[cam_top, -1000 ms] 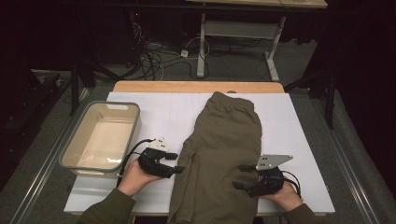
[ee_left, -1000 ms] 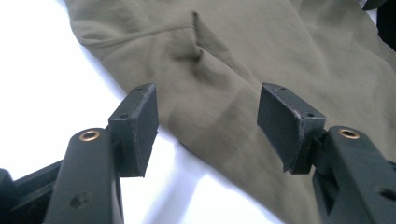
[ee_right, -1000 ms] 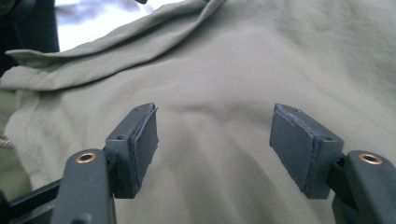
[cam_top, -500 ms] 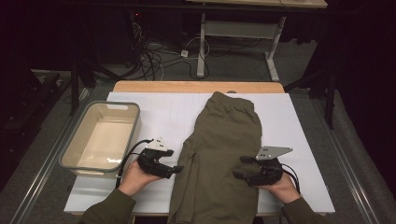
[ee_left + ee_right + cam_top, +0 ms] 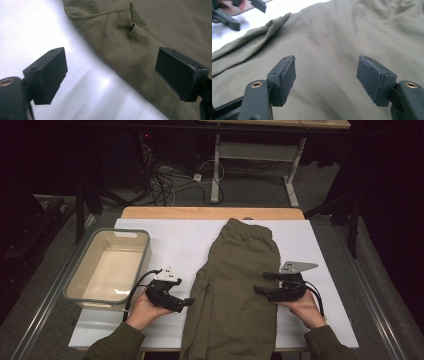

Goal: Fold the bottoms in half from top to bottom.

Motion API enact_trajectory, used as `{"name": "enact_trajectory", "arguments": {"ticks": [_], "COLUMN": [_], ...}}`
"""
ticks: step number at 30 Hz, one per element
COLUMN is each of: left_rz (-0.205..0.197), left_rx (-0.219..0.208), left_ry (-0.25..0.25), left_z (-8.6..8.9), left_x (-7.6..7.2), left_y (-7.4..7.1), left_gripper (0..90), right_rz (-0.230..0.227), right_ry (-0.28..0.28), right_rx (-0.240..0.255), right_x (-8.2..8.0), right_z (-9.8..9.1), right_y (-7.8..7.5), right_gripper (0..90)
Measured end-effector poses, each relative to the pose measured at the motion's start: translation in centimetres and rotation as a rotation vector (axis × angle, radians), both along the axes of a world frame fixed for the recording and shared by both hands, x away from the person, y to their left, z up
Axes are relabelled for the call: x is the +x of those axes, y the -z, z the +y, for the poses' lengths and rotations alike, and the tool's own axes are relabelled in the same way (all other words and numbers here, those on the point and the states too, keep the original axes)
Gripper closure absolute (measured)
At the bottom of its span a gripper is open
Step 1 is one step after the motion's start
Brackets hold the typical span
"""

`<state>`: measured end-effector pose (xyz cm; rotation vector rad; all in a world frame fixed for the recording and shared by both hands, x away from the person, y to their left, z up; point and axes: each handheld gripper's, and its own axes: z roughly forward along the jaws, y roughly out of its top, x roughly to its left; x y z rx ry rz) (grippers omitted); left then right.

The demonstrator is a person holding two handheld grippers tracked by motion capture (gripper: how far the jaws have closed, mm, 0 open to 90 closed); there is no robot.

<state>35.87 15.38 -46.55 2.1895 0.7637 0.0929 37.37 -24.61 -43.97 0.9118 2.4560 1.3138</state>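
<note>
Olive trousers point(image 5: 235, 285) are flanked: L gripper point(image 5: 186, 303) at left edge, jaws just spread, nothing clamped; R gripper point(image 5: 259, 289) over right side, gaping, nothing held.

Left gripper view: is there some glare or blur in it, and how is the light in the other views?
Left gripper view: glare whitens the table cover, and the olive trousers have a soft, blurred edge. Right gripper view: even light, trousers slightly soft, the far gripper blurred. High view: the white table cover is bright, the room around it dark.
</note>
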Motion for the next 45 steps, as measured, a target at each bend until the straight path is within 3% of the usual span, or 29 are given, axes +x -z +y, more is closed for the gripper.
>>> {"name": "enact_trajectory", "arguments": {"ticks": [8,13,17,32,40,45], "left_rz": [-0.003,-0.018,-0.019,-0.012,-0.009,-0.009], "left_rx": [0.009,-0.012,0.003,0.003,0.002,0.013], "left_ry": [0.004,-0.012,-0.014,-0.028,-0.039,-0.041], "left_z": [0.1,0.2,0.2,0.2,0.3,0.2], "left_x": [-0.2,-0.3,-0.3,-0.2,0.0,0.0], "left_y": [0.1,-0.1,0.0,0.2,0.3,0.4], "left_gripper": [1.5,0.0,0.0,0.0,0.0,0.0], "right_rz": [-0.005,-0.008,0.004,0.016,0.053,0.077], "right_ry": [0.062,0.070,0.094,0.206,0.265,0.331], "right_rx": [-0.007,-0.020,-0.024,-0.053,-0.036,-0.058], "right_x": [1.8,2.9,4.0,9.2,12.9,15.1], "right_z": [-0.6,-0.7,-0.9,-1.3,-1.3,-1.6], "right_y": [-0.3,-0.4,-0.5,-1.2,-1.1,-0.9], "right_gripper": [32.0,31.7,31.5,36.3,40.4,42.2]}}
